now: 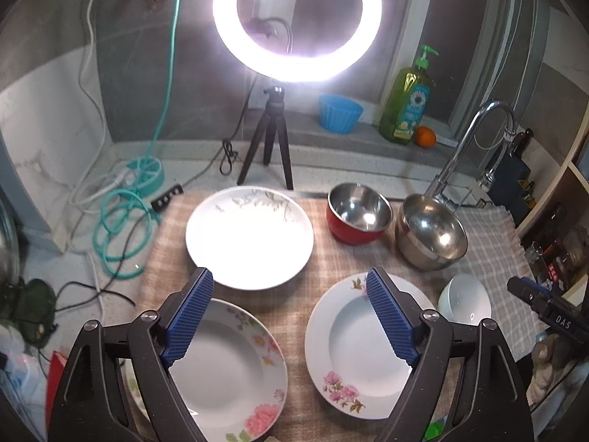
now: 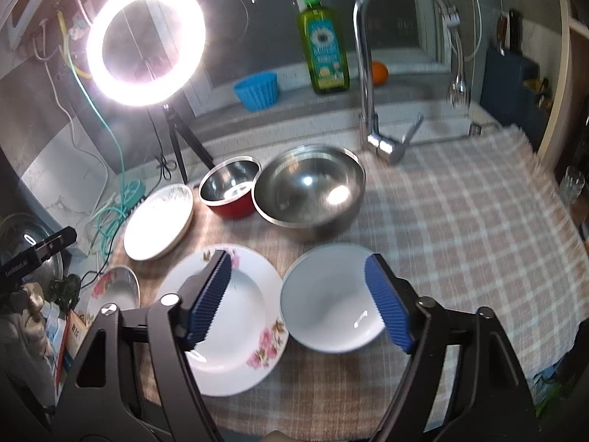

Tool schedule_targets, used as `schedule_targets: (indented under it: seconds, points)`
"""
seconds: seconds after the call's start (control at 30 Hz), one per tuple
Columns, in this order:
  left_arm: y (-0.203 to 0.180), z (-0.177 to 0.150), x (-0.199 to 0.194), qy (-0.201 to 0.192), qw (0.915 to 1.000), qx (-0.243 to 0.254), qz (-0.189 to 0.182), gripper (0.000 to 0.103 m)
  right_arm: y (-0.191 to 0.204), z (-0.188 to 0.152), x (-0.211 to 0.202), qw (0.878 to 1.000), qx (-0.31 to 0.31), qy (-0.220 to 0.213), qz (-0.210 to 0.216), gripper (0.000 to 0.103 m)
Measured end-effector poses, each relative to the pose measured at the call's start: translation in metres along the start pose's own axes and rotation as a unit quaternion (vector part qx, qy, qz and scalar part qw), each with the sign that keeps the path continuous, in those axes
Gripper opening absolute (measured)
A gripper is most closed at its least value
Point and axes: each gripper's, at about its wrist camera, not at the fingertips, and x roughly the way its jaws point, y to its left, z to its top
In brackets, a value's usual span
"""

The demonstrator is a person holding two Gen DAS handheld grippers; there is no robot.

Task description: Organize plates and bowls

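Observation:
Three plates lie on the checked cloth (image 1: 320, 258): a large white plate (image 1: 250, 237) at the back, a pink-flowered plate (image 1: 235, 364) front left and another flowered plate (image 1: 364, 346) front right. My left gripper (image 1: 289, 280) hangs open above the gap between them, holding nothing. A red steel-lined bowl (image 2: 230, 191) and a bigger steel bowl (image 2: 309, 191) stand behind. My right gripper (image 2: 297, 259) is open over the near rim area of a white bowl (image 2: 327, 302), with the flowered plate (image 2: 239, 316) under its left finger. Neither pad touches anything.
A lit ring light on a tripod (image 1: 270, 147) stands behind the plates, with cables (image 1: 121, 228) to its left. The tap (image 2: 371, 73), a green soap bottle (image 2: 325, 48), a blue cup (image 2: 257, 90) and an orange (image 2: 379, 72) line the back. More checked cloth (image 2: 460, 228) lies to the right.

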Motion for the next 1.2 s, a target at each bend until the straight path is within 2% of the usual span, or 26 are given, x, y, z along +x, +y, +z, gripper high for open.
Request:
schedule_targets:
  seconds: [0.1,0.2,0.23,0.5,0.63,0.87,1.2]
  points:
    - [0.003,-0.005,0.013,0.026,0.9995,-0.008,-0.017,0.071,-0.008,-0.013,0.010,0.999,0.010,0.032,0.008,0.060]
    - [0.007,-0.010,0.027,0.053,0.9979,-0.018,-0.034,0.066,-0.015,-0.027,0.019,0.998,0.023,0.061,0.026,0.054]
    - [0.007,-0.012,0.031,0.061,0.9972,-0.019,-0.038,0.060,-0.018,-0.032,0.021,0.997,0.028,0.070,0.030,0.053]
    - [0.002,-0.021,0.061,0.123,0.9896,0.000,-0.074,0.035,-0.026,-0.059,0.040,0.987,0.044,0.132,0.075,0.031]
    - [-0.005,-0.023,0.072,0.146,0.9847,0.008,-0.094,0.034,-0.024,-0.069,0.052,0.981,0.053,0.156,0.101,0.028]
    - [-0.007,-0.023,0.096,0.172,0.9805,0.017,-0.094,0.034,-0.021,-0.075,0.075,0.972,0.068,0.185,0.125,0.028]
    - [-0.002,-0.022,0.121,0.201,0.9739,0.005,-0.104,0.023,-0.020,-0.076,0.094,0.966,0.084,0.199,0.142,0.022]
